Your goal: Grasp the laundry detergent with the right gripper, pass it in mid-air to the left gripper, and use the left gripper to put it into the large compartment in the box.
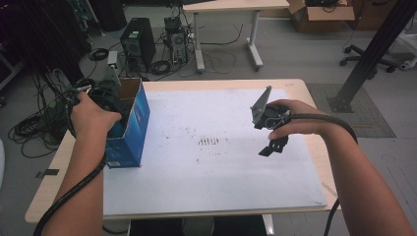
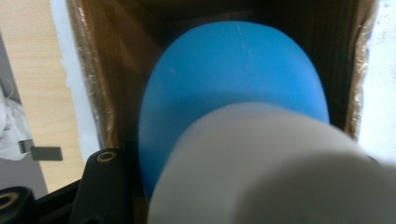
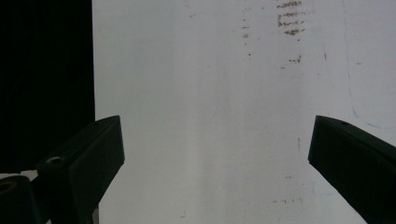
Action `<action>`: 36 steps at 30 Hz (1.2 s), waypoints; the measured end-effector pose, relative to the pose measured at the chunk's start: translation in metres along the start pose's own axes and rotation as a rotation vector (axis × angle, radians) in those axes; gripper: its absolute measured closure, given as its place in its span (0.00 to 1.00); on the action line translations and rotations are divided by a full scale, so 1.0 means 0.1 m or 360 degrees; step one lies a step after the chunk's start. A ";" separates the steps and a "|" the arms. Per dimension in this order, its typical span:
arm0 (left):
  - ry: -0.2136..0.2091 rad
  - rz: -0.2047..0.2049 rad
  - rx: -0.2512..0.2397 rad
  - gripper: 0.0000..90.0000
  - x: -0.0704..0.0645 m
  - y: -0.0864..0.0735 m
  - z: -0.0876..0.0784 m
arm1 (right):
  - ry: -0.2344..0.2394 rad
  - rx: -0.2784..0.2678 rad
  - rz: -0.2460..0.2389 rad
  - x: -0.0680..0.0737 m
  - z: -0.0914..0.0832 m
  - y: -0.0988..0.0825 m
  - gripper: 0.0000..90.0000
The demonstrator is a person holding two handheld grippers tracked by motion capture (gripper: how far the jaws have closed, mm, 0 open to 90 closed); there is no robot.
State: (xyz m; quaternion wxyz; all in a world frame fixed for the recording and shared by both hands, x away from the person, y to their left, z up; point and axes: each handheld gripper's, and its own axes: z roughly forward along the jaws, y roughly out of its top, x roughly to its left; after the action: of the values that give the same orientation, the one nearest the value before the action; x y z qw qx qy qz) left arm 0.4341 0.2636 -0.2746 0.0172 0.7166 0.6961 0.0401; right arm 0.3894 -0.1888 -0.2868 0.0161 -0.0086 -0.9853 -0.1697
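Observation:
A blue cardboard box [image 1: 132, 129] stands open-topped at the left edge of the white mat [image 1: 211, 177]. My left gripper [image 1: 109, 100] reaches down into the box's mouth. In the left gripper view a rounded blue and white object [image 2: 233, 79] sits right in front of the camera between the brown inner walls of the box [image 2: 100, 79], and the gripper is shut on it; its fingertips are hidden behind the object. My right gripper [image 1: 270, 146] hovers over the right part of the mat, open [image 3: 215, 140], with nothing between its fingers.
Dark smudges [image 1: 209, 141] mark the middle of the mat. Beyond the table's far edge the floor holds computer towers [image 1: 138, 42], loose cables, a second desk [image 1: 231, 6] and a cardboard box [image 1: 319, 14]. A black slanted post [image 1: 373, 49] stands at the right.

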 end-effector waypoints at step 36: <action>-0.0022 0.0004 0.0041 0.44 0.08 -0.01 0.18 | 0.0018 0.0028 0.0027 0.01 0.04 -0.03 0.04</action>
State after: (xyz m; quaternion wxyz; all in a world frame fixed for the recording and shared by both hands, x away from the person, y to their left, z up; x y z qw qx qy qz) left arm 0.4347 0.2717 -0.2925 0.0127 0.7180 0.6955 0.0261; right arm 0.3885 -0.1899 -0.2919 0.0231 -0.0158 -0.9866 -0.1610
